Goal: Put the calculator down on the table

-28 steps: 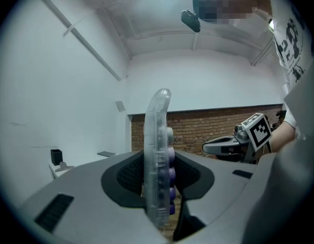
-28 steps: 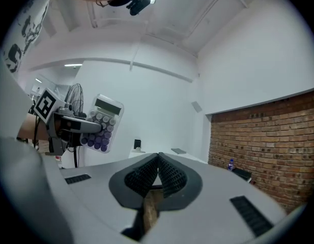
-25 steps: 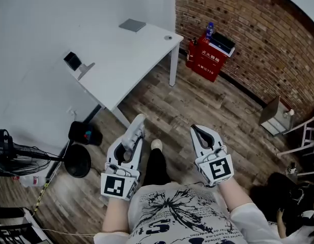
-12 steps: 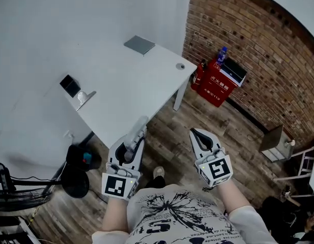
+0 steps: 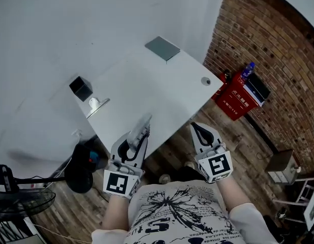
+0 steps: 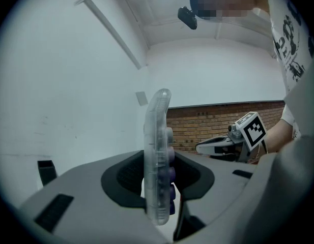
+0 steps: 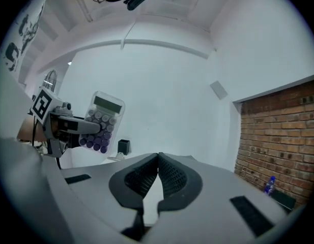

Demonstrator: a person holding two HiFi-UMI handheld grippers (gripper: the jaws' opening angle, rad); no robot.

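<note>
Table (image 5: 146, 90): white, straight ahead. Right gripper (image 5: 198, 131): jaws together, empty. Left gripper (image 5: 137, 136): jaws clamped on calculator (image 5: 142, 125), held edgewise by the near table edge. Risk: released upright there, it may topple off.

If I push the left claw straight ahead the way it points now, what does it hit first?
Probably nothing soon. The left claw, shut on the calculator, points out across the white table; its own view shows only the white wall ahead. Height above the tabletop is unclear, so the table could come first.
</note>
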